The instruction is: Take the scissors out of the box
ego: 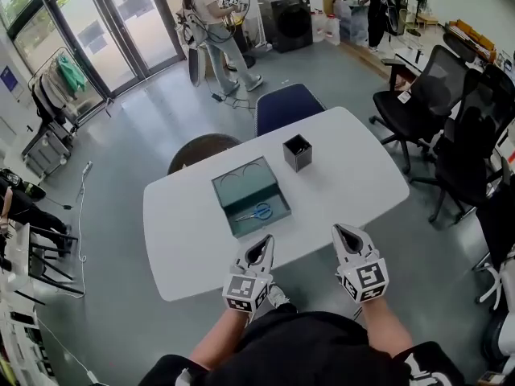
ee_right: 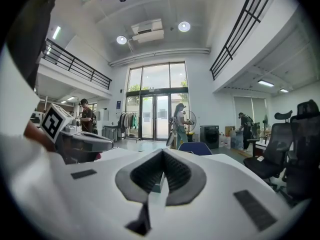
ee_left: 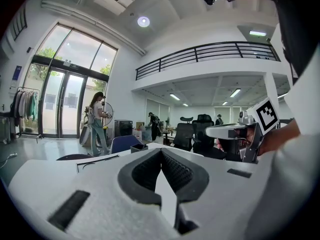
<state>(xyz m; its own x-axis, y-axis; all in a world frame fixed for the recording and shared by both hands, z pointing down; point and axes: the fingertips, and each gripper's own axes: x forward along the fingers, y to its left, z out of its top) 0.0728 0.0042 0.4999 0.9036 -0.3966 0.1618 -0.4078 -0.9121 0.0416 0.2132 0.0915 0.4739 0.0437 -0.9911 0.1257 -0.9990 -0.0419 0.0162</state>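
An open teal box (ego: 245, 185) lies in the middle of the white table (ego: 346, 179). Inside it, near its front wall, lie the blue-handled scissors (ego: 256, 212). Both grippers hang over the table's near edge, short of the box and apart from it. My left gripper (ego: 265, 240) points at the box's front right corner, jaws together and empty. My right gripper (ego: 344, 230) sits further right, also shut with nothing held. In the left gripper view the left gripper (ee_left: 161, 151) has its pads meeting at the tip. The right gripper view shows the right gripper (ee_right: 163, 153) closed the same way.
A black square pen holder (ego: 297, 152) stands behind the box to the right. A blue chair (ego: 286, 107) and a dark round chair (ego: 201, 147) sit at the far side, and black office chairs (ego: 438, 95) on the right. People stand far back by the glass doors.
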